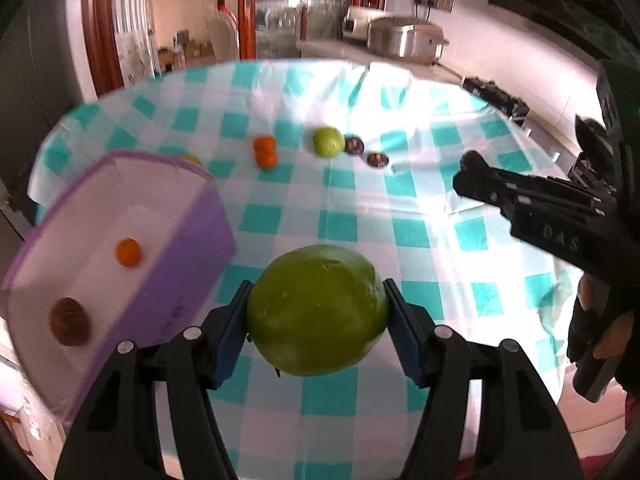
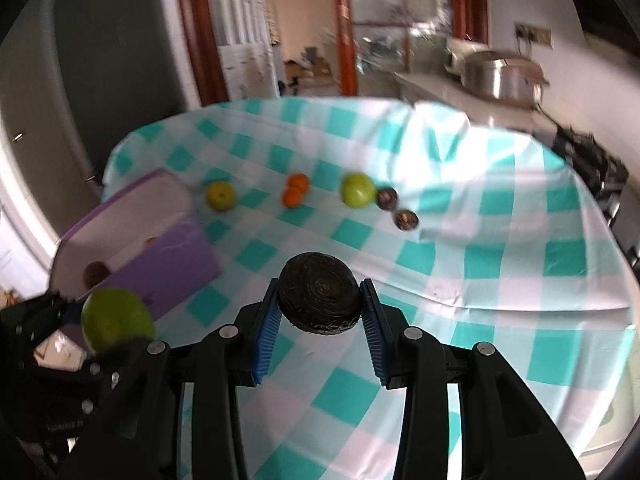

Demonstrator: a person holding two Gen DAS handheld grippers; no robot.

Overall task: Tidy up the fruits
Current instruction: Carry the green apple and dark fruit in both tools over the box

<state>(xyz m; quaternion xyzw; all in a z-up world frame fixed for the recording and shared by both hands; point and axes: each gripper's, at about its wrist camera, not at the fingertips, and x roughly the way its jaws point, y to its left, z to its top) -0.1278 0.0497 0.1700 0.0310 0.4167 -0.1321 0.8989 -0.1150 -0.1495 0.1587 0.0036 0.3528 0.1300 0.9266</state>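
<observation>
A: Left cam: our left claw (image 1: 318, 314) is partway open, pads pressed on a big green fruit (image 1: 316, 308), held above the check cloth (image 1: 340, 216). Purple box (image 1: 120, 256) just left, w/ an orange (image 1: 128, 252) and a brown fruit (image 1: 69, 321) inside.

B: Right cam: our right claw (image 2: 319, 300) is clamped on a dark rough fruit (image 2: 318, 298), also off the cloth. Far side: green apple (image 2: 357, 191), two oranges (image 2: 296, 191), two dark fruits (image 2: 396, 208), a yellowish one (image 2: 219, 196) nr the box. Nothing blocks either claw.
</observation>
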